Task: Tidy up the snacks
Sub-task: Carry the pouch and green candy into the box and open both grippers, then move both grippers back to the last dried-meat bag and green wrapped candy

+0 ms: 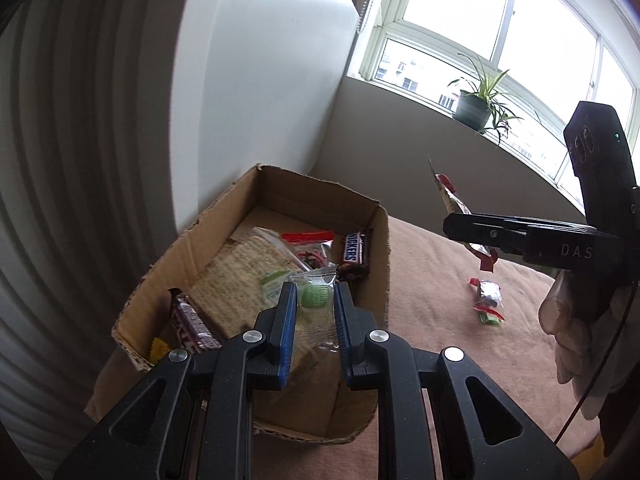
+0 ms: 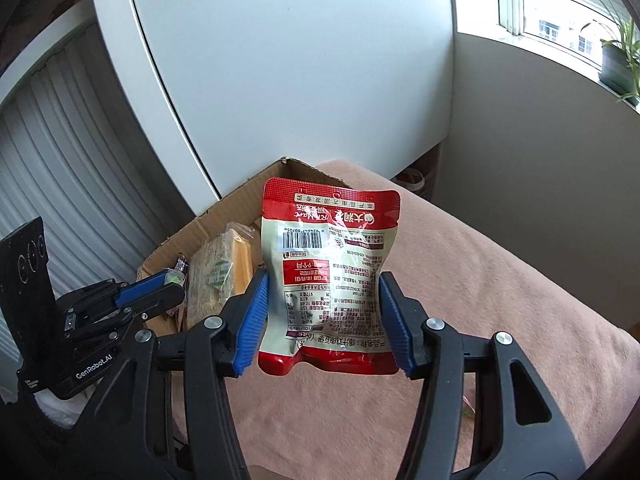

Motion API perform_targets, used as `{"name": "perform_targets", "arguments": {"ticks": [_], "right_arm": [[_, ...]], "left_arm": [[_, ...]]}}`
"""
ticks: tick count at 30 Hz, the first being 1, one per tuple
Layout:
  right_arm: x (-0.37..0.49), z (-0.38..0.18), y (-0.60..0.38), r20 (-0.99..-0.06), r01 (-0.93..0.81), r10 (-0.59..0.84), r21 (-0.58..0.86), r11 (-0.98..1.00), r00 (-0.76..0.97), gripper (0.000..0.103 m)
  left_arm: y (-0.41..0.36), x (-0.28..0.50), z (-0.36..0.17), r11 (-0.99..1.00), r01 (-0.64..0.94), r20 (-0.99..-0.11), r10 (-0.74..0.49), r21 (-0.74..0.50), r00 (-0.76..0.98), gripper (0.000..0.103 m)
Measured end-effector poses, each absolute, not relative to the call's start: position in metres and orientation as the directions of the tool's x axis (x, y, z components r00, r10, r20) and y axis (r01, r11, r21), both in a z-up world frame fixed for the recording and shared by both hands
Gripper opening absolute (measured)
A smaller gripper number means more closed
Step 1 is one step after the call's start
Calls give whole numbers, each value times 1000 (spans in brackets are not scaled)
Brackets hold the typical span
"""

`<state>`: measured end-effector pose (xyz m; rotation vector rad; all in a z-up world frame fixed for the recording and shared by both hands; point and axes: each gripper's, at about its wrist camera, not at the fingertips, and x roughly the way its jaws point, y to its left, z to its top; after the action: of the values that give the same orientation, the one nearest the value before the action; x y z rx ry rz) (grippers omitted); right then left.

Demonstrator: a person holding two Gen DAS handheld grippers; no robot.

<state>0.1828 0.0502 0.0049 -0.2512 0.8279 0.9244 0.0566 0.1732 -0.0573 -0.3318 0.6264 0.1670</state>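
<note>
Left gripper (image 1: pixel 314 304) clamped on clear packet (image 1: pixel 316 300), poised over cardboard box (image 1: pixel 382 240). Right gripper (image 2: pixel 324 312) pinching upright red pouch (image 2: pixel 330 272), farther off beyond box's right wall; likely lower left first.

Red-and-cream pouch (image 2: pixel 330 276) (barcode printed); brown cardboard box (image 1: pixel 280 196); pink blanket (image 1: pixel 432 280)

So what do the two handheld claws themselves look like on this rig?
Both are matte black plastic with silver pivot bolts and ribbed blue pads. The left claw carries white "GenRobot.AI" lettering on its side; the right claw shows "DAS" lettering, a green light and a thin black cable. A pale glove covers the right hand.
</note>
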Motion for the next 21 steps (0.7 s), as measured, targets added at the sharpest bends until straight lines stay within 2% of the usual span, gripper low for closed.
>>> {"name": "perform_targets", "arguments": {"ticks": [5, 8, 11, 12, 14, 15, 21], "right_arm": [[184, -4, 78, -743, -801, 600, 148, 580, 297, 58], [183, -7, 91, -750, -806, 596, 147, 573, 287, 66], [181, -6, 96, -747, -809, 595, 135, 573, 296, 70], [181, -6, 97, -746, -806, 592, 131, 577, 303, 72], [182, -4, 97, -741, -801, 596, 134, 584, 310, 78], [183, -3, 97, -736, -801, 604, 144, 581, 306, 80], [186, 1, 92, -727, -789, 609, 155, 594, 316, 83]], "left_arm": [[188, 54, -58, 925, -277, -598, 71, -260, 798, 17], [191, 54, -58, 923, -281, -600, 72, -263, 797, 17], [191, 56, -59, 923, -272, -600, 59, -270, 797, 19], [189, 57, -59, 925, -275, -605, 64, -263, 794, 21], [188, 58, -60, 925, -281, -611, 70, -257, 788, 43], [187, 58, -60, 925, -281, -610, 70, -257, 789, 47], [182, 58, -59, 931, -283, -619, 84, -231, 781, 49]]}}
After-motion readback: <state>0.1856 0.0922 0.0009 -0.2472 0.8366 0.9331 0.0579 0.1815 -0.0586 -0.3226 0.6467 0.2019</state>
